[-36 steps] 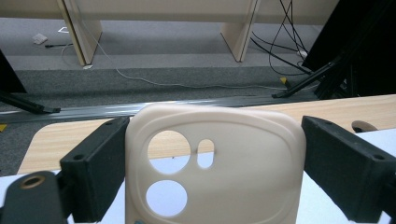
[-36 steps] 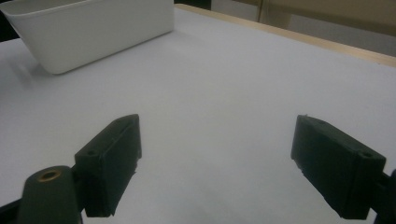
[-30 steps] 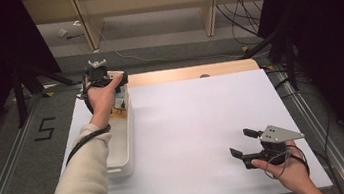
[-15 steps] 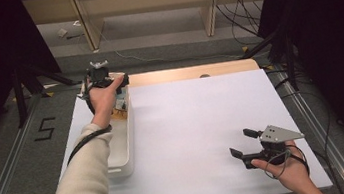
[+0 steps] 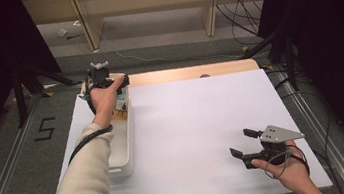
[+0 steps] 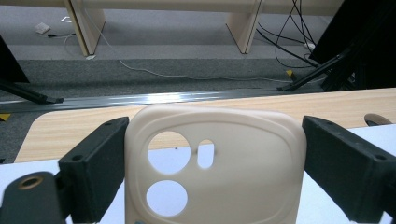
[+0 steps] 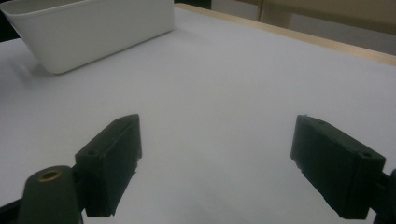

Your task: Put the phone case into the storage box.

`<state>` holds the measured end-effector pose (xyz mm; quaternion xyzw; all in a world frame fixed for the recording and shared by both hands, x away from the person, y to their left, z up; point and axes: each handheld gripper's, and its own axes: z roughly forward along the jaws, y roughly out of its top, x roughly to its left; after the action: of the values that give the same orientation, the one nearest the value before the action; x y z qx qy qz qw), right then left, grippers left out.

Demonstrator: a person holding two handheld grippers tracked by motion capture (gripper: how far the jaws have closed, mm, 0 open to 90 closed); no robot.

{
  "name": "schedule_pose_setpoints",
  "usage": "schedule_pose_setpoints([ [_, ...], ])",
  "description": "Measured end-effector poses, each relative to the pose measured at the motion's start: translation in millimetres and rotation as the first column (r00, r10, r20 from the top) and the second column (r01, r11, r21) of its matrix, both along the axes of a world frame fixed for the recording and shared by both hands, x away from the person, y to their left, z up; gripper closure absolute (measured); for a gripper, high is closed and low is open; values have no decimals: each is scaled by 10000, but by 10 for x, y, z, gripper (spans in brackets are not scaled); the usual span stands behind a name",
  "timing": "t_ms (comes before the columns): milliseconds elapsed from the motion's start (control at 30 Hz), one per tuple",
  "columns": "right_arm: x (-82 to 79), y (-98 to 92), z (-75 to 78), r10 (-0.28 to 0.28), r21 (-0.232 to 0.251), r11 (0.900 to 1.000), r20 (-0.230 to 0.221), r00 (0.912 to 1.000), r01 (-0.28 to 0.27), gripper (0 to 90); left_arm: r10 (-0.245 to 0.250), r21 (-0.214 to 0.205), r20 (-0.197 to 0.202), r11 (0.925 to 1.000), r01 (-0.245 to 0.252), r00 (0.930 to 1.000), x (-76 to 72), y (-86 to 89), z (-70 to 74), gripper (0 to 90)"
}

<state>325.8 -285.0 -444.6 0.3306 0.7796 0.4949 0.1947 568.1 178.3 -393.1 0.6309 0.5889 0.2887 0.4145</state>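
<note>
The left gripper (image 6: pixel 212 172) clamped a beige silicone phone case (image 6: pixel 215 158) edgewise; its soft walls could buckle and slip. The right gripper (image 7: pixel 224 163) sat apart.

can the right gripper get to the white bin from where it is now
Probably yes. The right hand-held gripper hovers open over the bare white table, and nothing lies between it and the white bin at the left edge. The left hand-held gripper, with a phone case between its jaws, sits at the bin's far end.
</note>
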Motion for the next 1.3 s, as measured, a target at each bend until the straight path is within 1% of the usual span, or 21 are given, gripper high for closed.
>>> schedule_pose_setpoints([
  [533,-3,6,0,37,-11,10000,17,10000,-37,175,14,105,25,9999,-14,10000,12,-7,-13,101],
  [900,-6,8,2,51,-5,10000,17,10000,-51,175,118,-9,-34,9999,-118,9999,32,-3,-33,99],
  [1067,-6,11,5,60,-6,10000,74,10000,-60,175,77,0,-21,10000,-77,10000,36,0,-36,98],
  [1300,-9,14,7,70,-1,10000,69,10000,-70,175,141,25,-40,9999,-141,9999,44,0,-45,98],
])
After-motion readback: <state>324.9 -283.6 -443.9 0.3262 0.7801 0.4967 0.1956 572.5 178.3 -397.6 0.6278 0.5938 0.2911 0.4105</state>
